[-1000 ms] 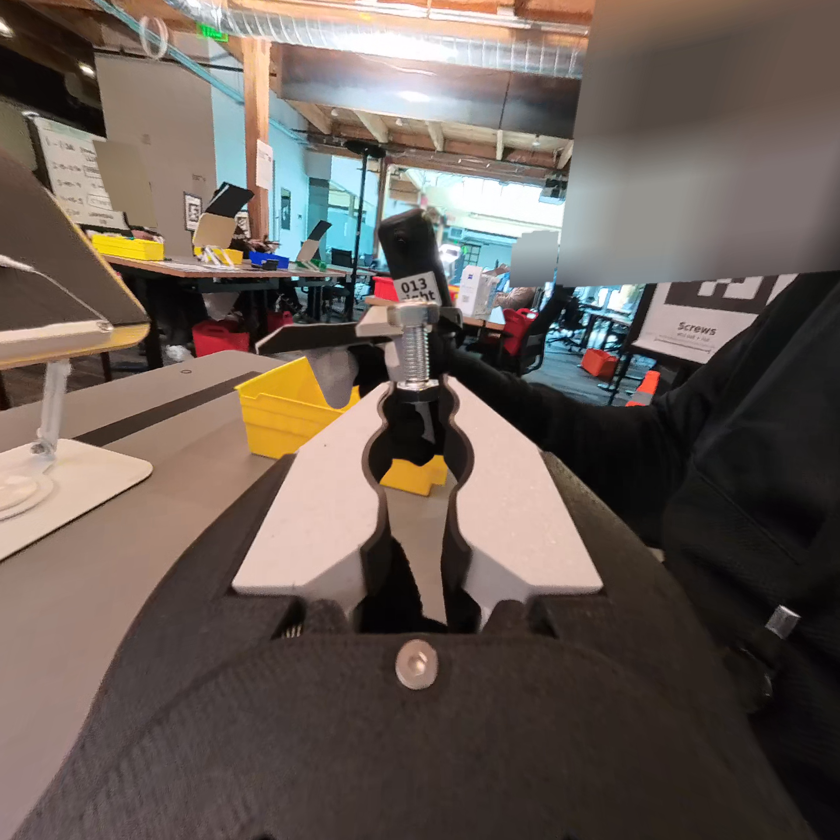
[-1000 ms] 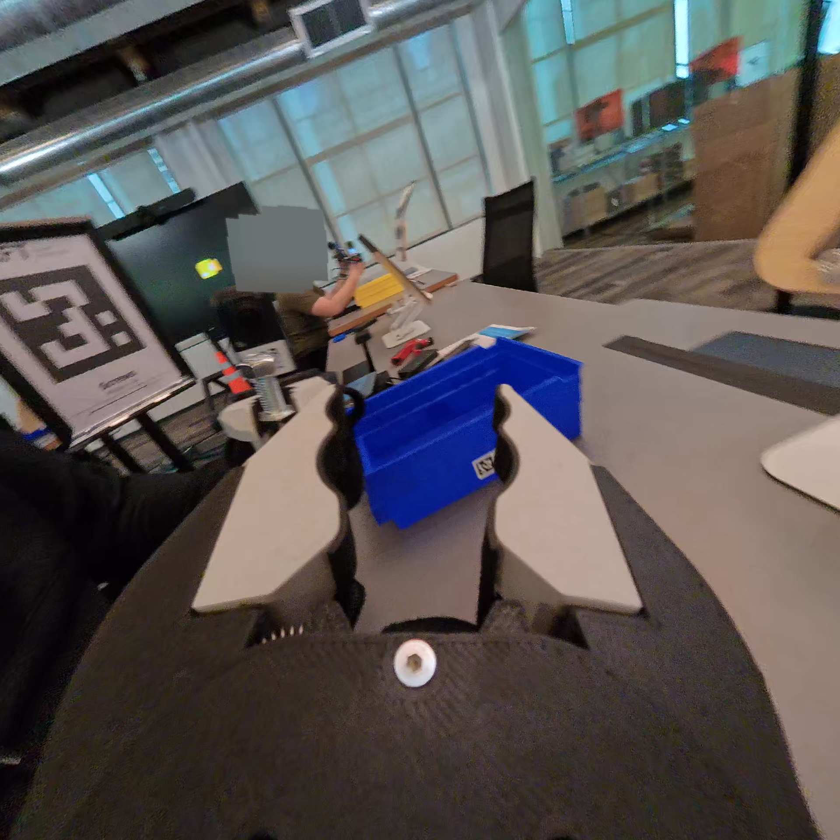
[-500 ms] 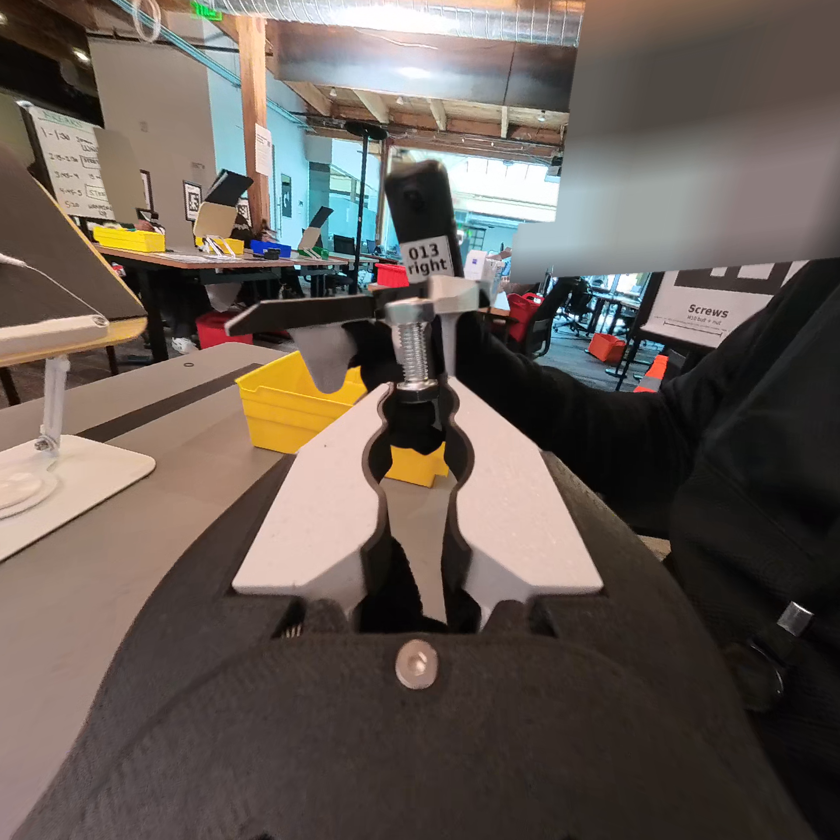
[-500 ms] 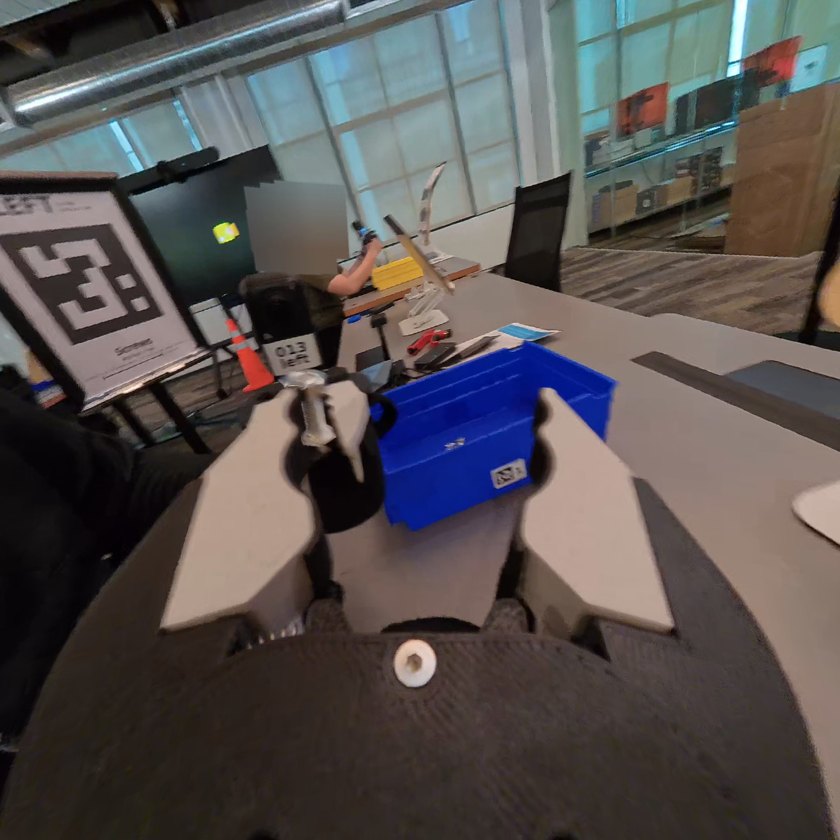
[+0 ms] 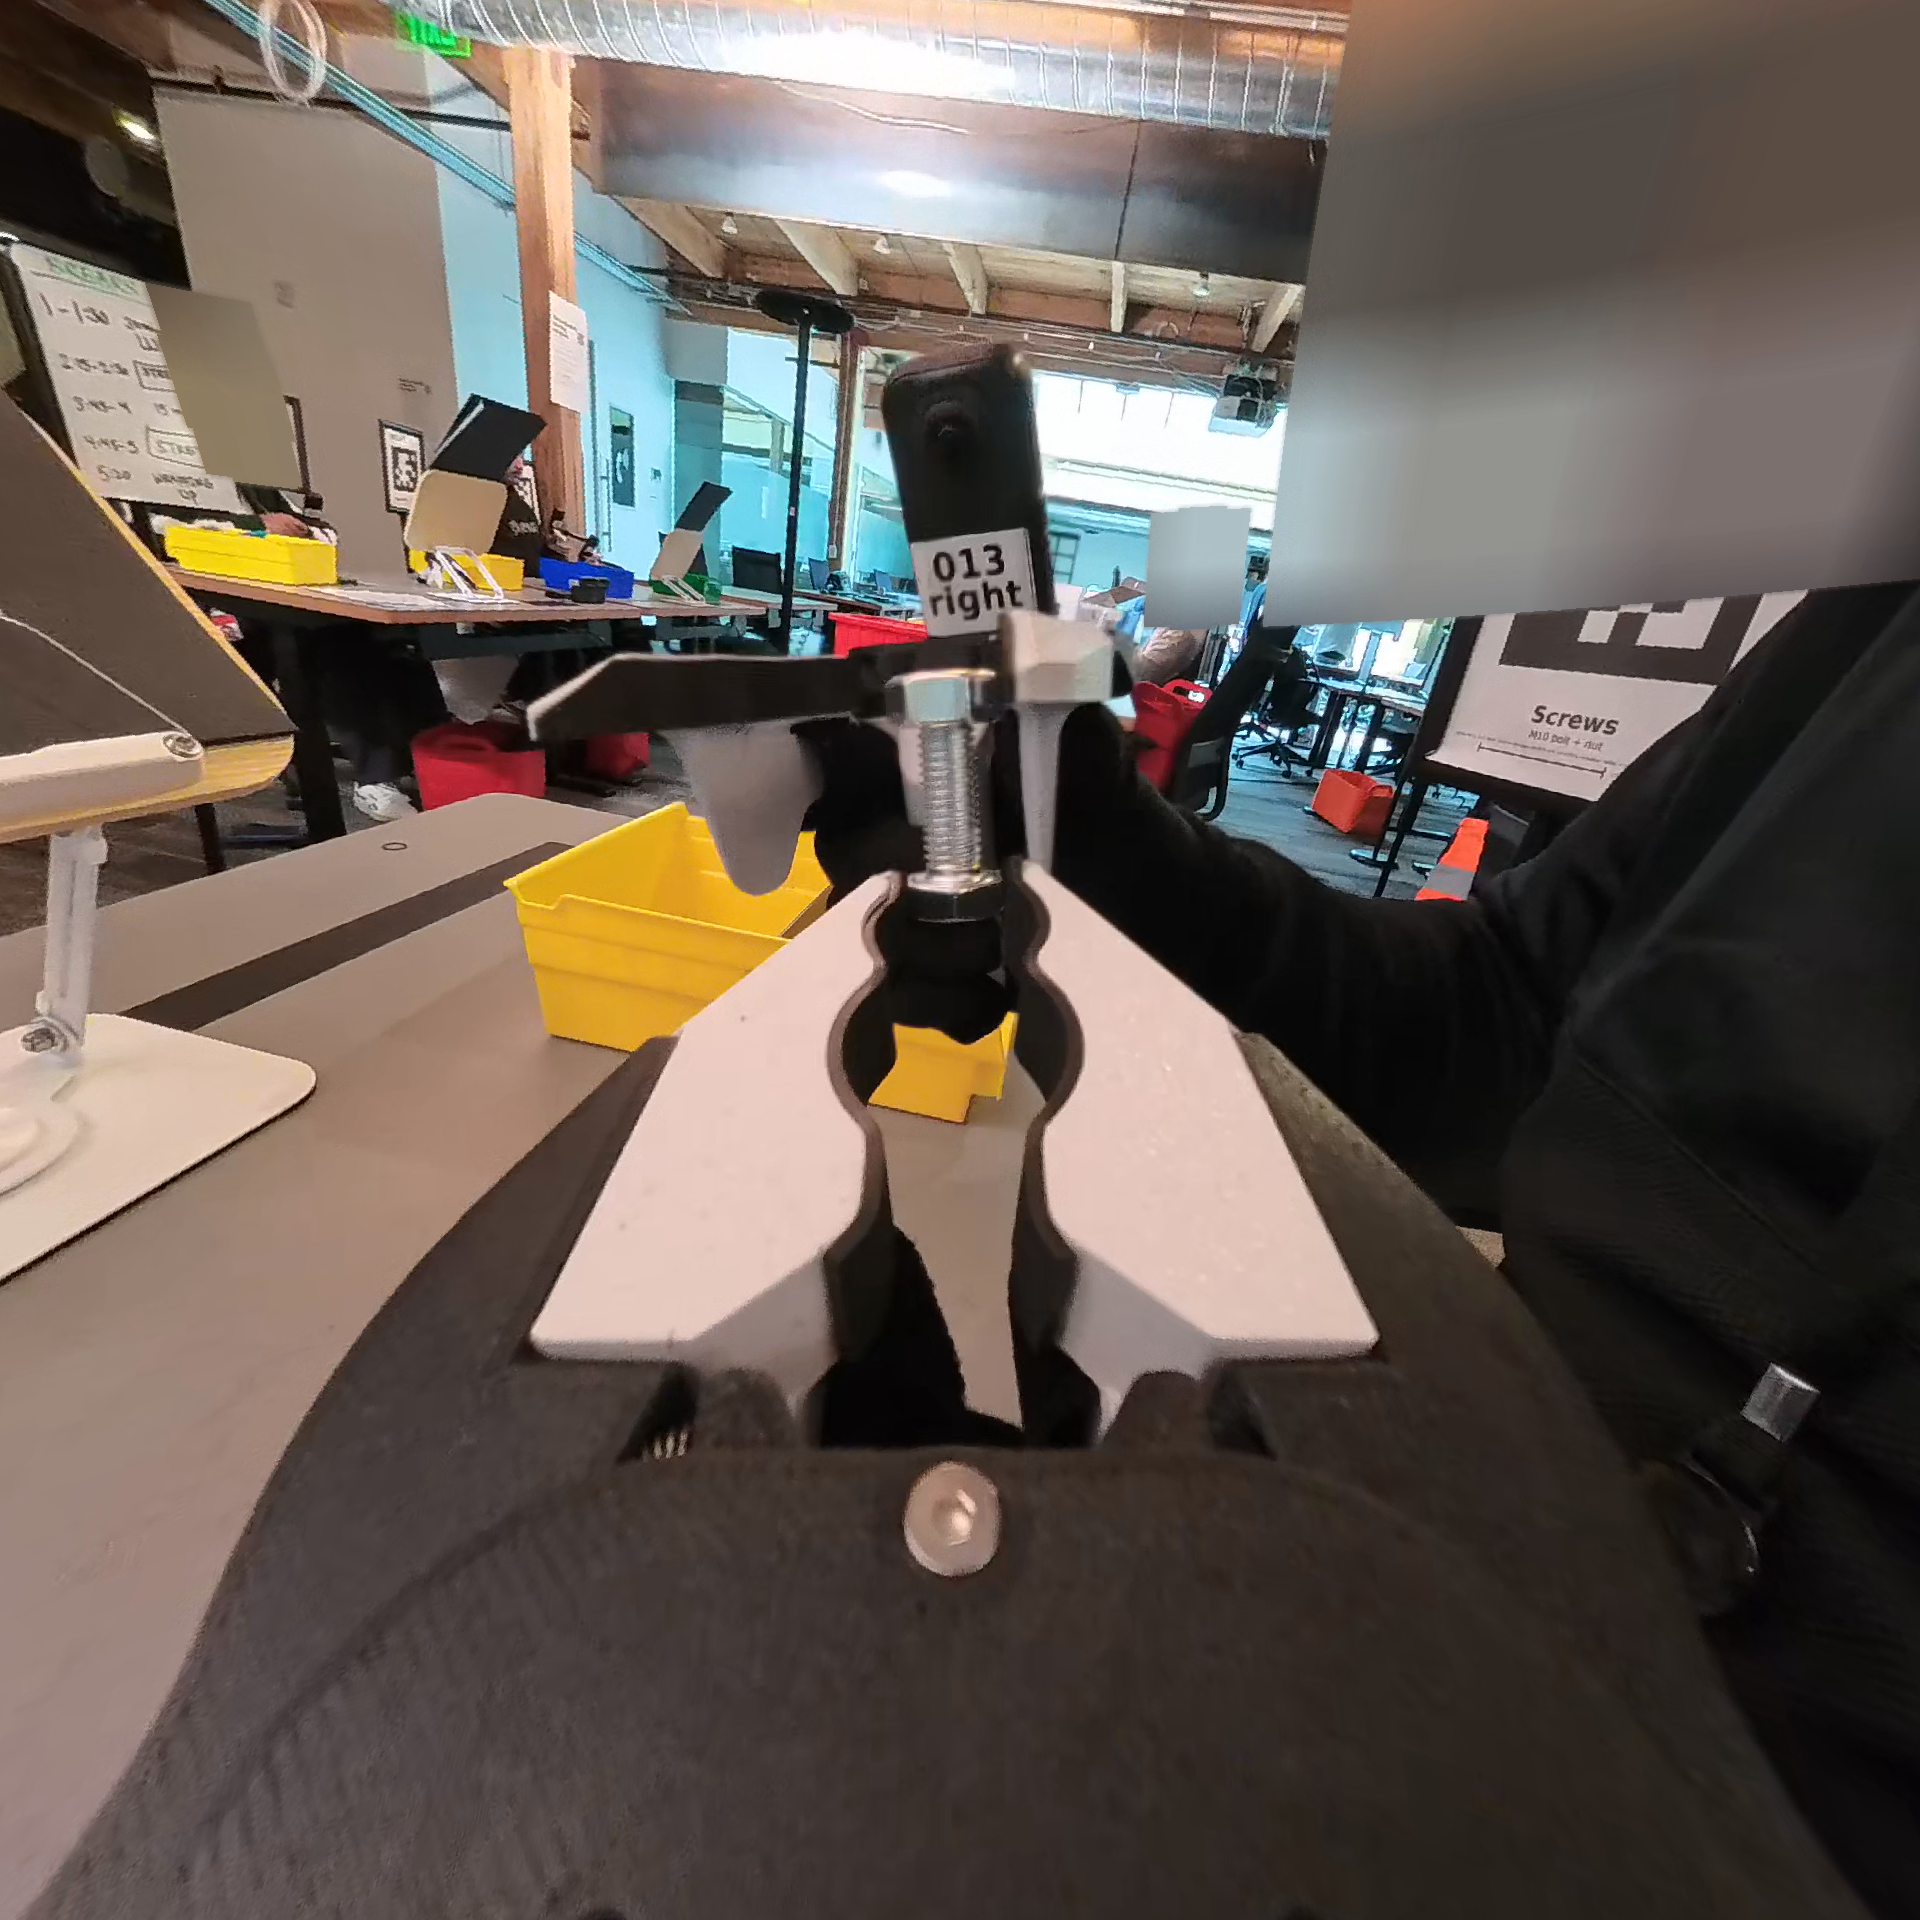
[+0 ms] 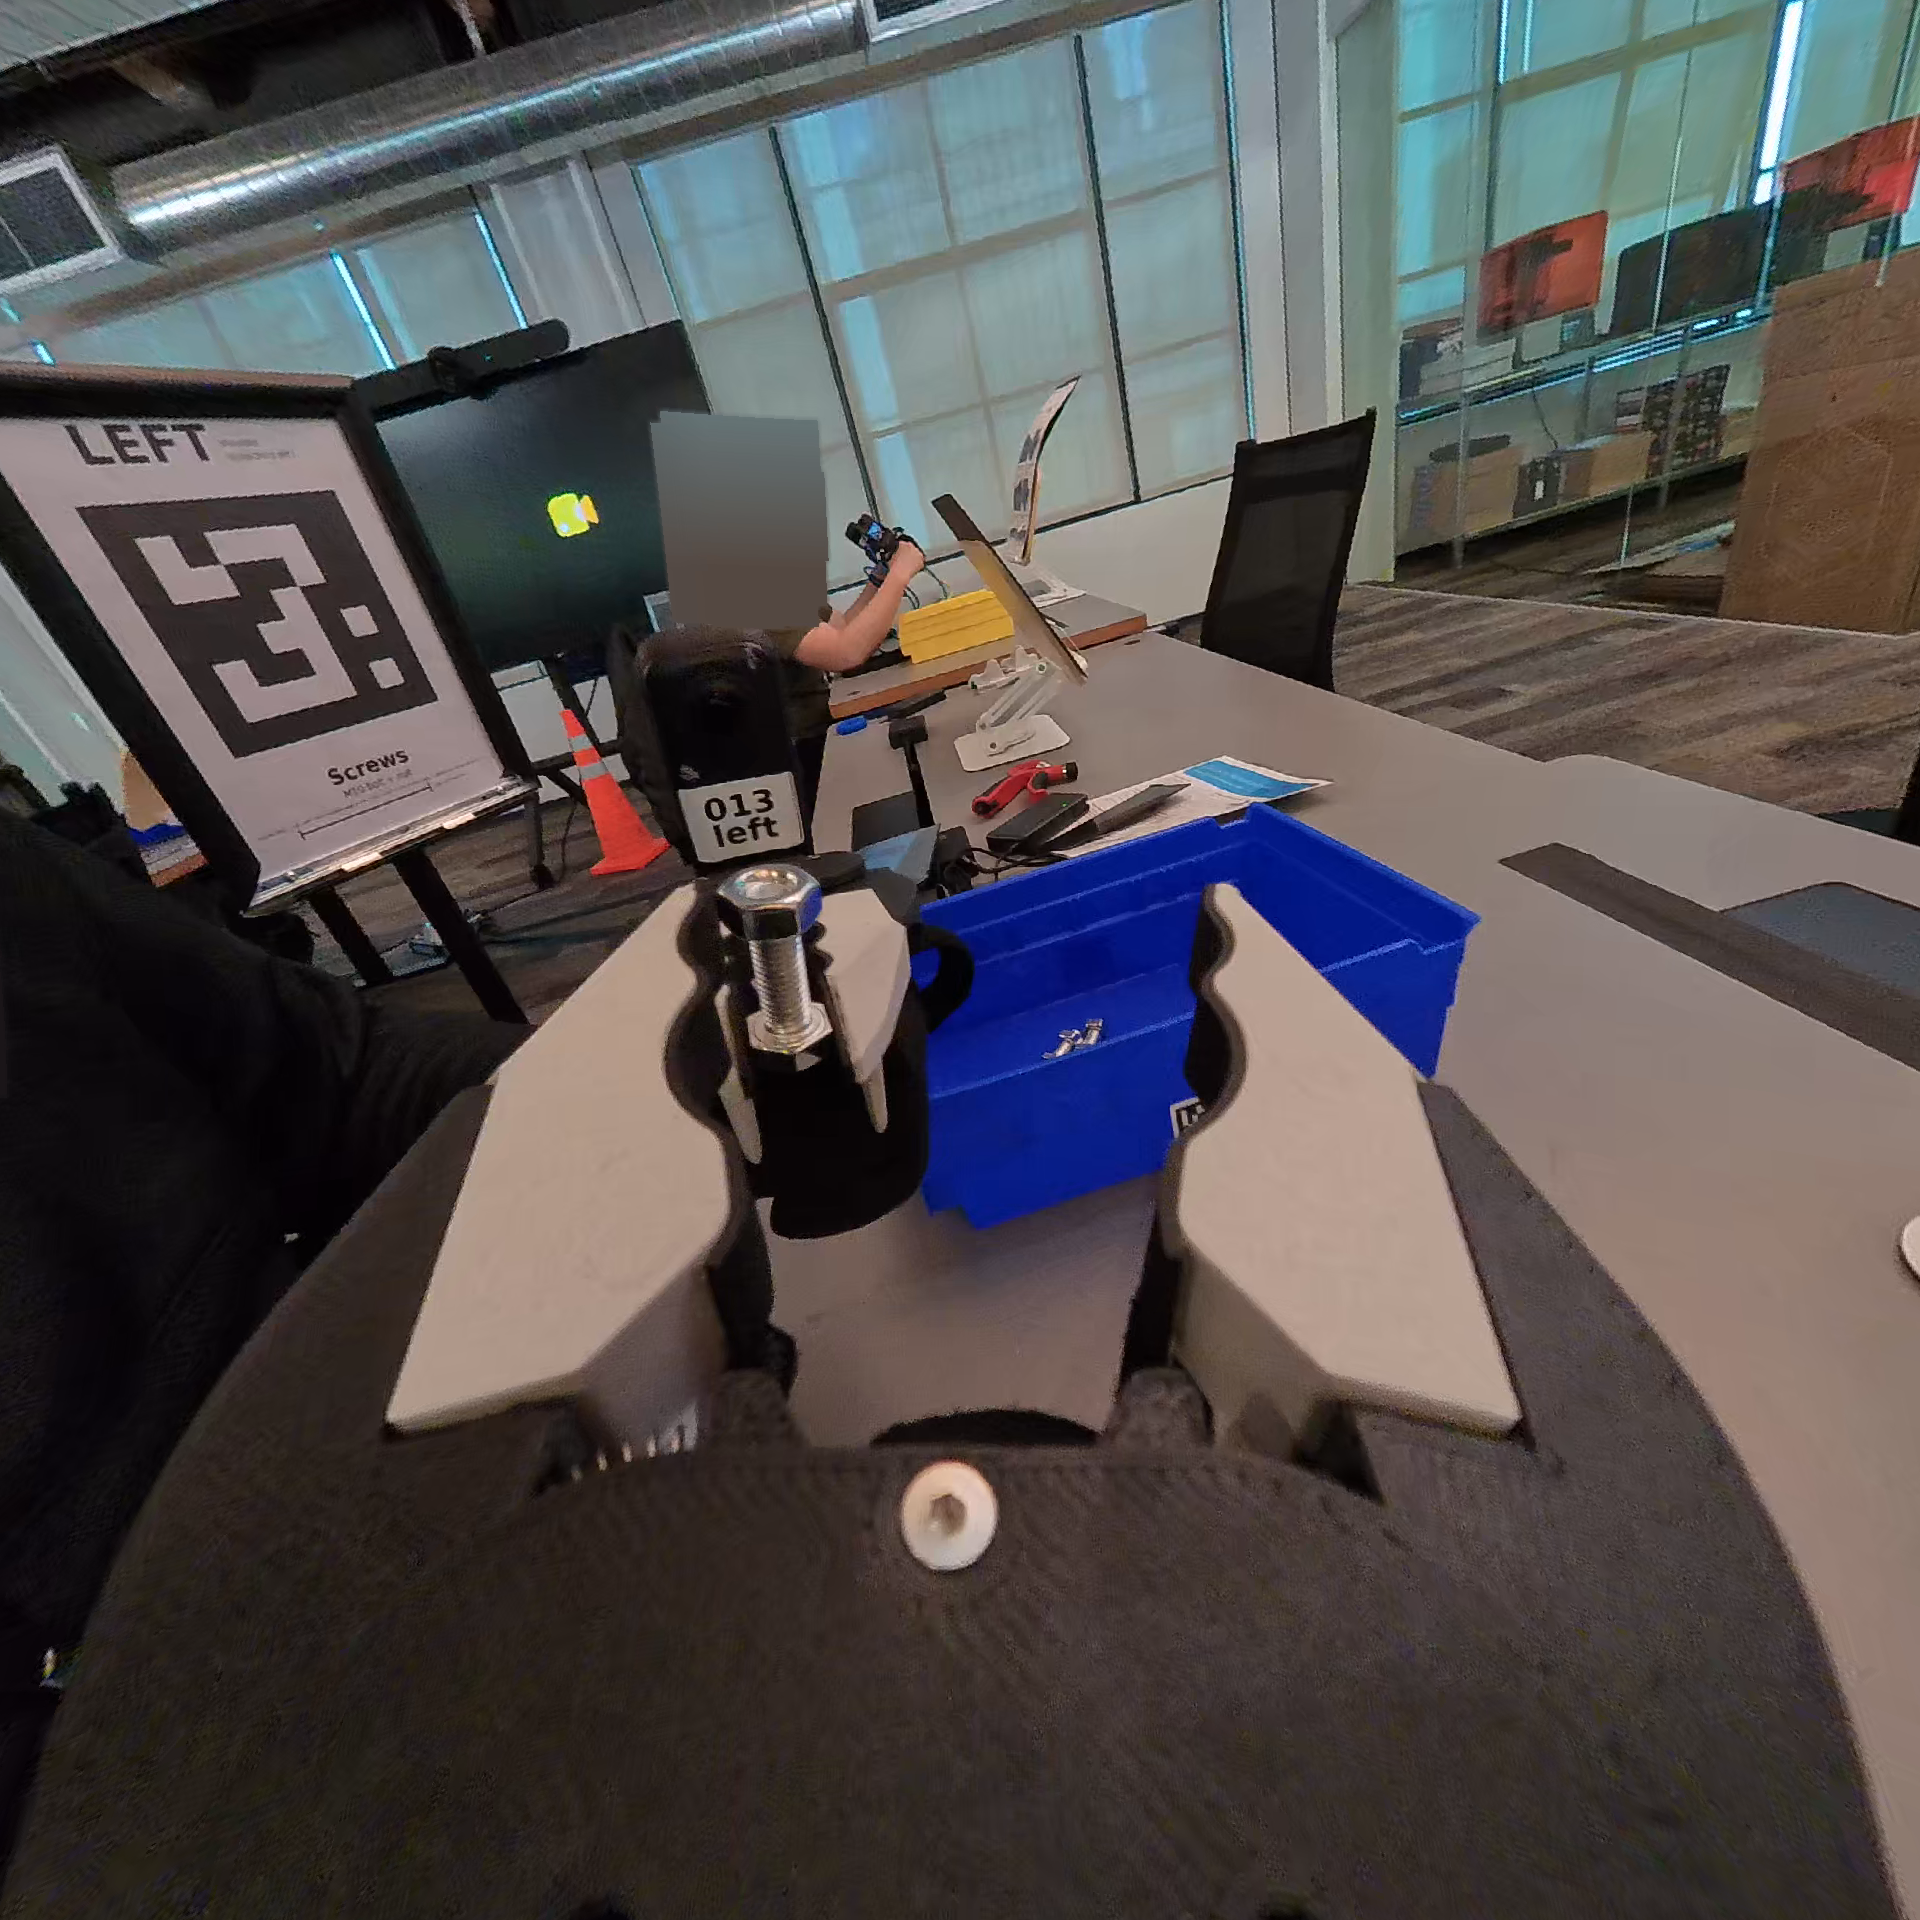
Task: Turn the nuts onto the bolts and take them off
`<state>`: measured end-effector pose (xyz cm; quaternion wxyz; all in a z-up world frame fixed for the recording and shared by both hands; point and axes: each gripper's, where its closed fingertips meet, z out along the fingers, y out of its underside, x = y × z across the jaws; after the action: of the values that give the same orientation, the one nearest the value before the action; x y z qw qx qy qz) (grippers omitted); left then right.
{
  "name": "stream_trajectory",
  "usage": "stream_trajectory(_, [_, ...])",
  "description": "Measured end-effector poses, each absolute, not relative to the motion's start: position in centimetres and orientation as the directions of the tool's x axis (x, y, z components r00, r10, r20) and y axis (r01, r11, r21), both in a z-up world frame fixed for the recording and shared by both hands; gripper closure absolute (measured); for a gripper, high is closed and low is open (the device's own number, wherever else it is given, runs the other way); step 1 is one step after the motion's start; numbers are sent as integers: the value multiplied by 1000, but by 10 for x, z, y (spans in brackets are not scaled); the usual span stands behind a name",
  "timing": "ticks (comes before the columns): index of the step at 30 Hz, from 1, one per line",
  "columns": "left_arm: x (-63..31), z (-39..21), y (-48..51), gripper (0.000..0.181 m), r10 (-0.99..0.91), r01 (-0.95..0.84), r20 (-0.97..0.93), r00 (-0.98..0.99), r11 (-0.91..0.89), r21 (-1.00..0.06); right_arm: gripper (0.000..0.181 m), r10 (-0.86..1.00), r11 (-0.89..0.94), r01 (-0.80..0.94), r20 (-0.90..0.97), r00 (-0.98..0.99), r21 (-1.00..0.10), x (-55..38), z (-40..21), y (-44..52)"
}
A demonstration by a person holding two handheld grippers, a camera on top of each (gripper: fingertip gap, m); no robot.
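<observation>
A silver bolt [image 5: 951,800] stands upright with its hex head on top and a nut [image 5: 953,896] low on its thread. My left gripper [image 5: 954,906] is shut on the nut and holds the bolt in the air above the table. My right gripper [image 6: 945,914] is open and empty. In the right wrist view the bolt [image 6: 781,966] and nut [image 6: 787,1034] sit between its jaws, close to its left finger [image 6: 582,1143]. The right gripper's fingers [image 5: 1055,665] flank the bolt head in the left wrist view.
A blue bin [image 6: 1039,1143] with a few small metal parts stands on the grey table [image 6: 1610,1143] beyond my right gripper. A yellow bin [image 5: 644,956] sits behind the left gripper, with a white tablet stand [image 5: 104,1122] to its left. A person's dark sleeve [image 5: 1351,987] is at right. One gripper's finger ends stand about 5 cm off the other's.
My right gripper has opened wider and swung left, so the bolt now stands between its jaws instead of outside its left finger. The left gripper has kept its hold.
</observation>
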<state>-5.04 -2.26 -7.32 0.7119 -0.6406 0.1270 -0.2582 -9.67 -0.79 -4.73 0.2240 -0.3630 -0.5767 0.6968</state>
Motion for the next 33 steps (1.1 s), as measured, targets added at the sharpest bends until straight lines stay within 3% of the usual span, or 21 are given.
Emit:
stream_trajectory(2, [-52,-73,-23,166,-523,203,148,839,48,-978,90,739,-251,111,-264,-619,-962,-97,-50,0])
stream_trajectory(4, [-54,-70,-25,166,-528,212,149,836,60,-975,101,754,-266,112,-279,-594,-958,-97,-53,12])
stream_trajectory(18, [-54,-78,-21,165,-493,133,99,864,36,-990,93,742,-234,121,-258,-619,-965,-95,-51,-1])
stream_trajectory(20, [-55,-75,-23,166,-498,144,102,861,47,-988,103,755,-247,121,-269,-598,-961,-95,-53,9])
stream_trajectory(33, [-56,-80,-19,165,-482,112,84,872,30,-993,98,751,-229,131,-261,-607,-964,-94,-55,4])
